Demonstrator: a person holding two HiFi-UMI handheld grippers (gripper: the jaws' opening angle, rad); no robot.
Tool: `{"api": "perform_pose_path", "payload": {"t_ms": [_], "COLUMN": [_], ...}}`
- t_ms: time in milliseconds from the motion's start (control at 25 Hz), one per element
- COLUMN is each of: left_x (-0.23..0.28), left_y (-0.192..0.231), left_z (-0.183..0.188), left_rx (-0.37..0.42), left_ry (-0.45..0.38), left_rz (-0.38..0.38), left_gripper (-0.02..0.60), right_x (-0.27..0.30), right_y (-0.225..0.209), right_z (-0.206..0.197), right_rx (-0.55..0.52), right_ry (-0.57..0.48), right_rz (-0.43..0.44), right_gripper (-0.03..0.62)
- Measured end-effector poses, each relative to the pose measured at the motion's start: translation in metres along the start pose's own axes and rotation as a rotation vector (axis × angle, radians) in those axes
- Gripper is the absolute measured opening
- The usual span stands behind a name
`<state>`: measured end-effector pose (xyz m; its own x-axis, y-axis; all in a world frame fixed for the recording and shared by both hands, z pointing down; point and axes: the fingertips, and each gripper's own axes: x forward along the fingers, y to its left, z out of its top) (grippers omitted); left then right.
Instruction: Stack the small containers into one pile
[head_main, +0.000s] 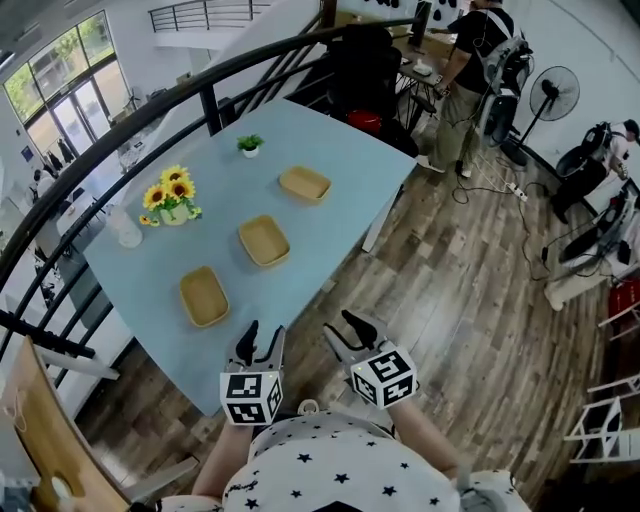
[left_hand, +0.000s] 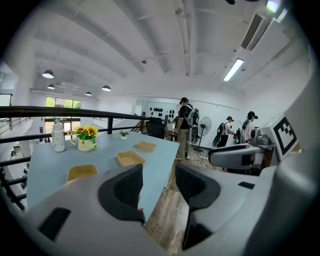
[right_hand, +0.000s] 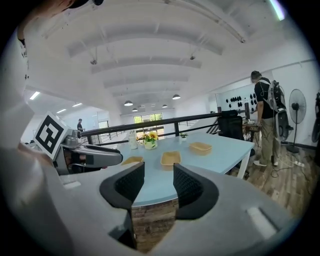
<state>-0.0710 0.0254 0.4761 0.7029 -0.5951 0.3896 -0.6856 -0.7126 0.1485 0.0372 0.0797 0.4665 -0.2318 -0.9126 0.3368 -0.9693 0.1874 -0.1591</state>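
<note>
Three shallow tan containers lie apart in a row on the light blue table (head_main: 330, 140): a near one (head_main: 204, 296), a middle one (head_main: 264, 240) and a far one (head_main: 305, 184). Both grippers hang off the table's near edge, close to my body. My left gripper (head_main: 262, 345) is just short of the near container (left_hand: 82, 172), and its jaws are opening with nothing between them. To its right, my right gripper (head_main: 345, 335) is open and empty. The right gripper view shows the middle container (right_hand: 170, 158) straight ahead past the jaws.
A vase of sunflowers (head_main: 172, 200), a clear bottle (head_main: 125, 228) and a small potted plant (head_main: 250, 145) stand on the table's far side. A dark railing (head_main: 120, 130) runs behind it. On the wooden floor at the back right are a person (head_main: 470, 70) and a fan (head_main: 552, 95).
</note>
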Motion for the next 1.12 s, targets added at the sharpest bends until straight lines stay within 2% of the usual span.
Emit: {"api": "perform_pose_path", "payload": {"t_ms": [360,800,1120], "left_x": [0.005,-0.038,-0.062], "left_y": [0.051,0.104,0.135], "left_z": [0.006,-0.010,-0.014], "left_rx": [-0.037,-0.139,-0.196], "left_ry": [-0.010,-0.026,-0.055], "left_rz": [0.093,0.287,0.395], "left_gripper": [0.189,0.189,0.187], "right_x": [0.057,0.103,0.137], "right_y": [0.004,0.041,0.068], "right_z": [0.012,0.016,0.019], "right_rx": [-0.023,-0.073,-0.103], "right_ry": [0.023,0.061,0.083], "right_rz": [0.064,0.210,0.285], "right_gripper": [0.164,0.164,0.164]}}
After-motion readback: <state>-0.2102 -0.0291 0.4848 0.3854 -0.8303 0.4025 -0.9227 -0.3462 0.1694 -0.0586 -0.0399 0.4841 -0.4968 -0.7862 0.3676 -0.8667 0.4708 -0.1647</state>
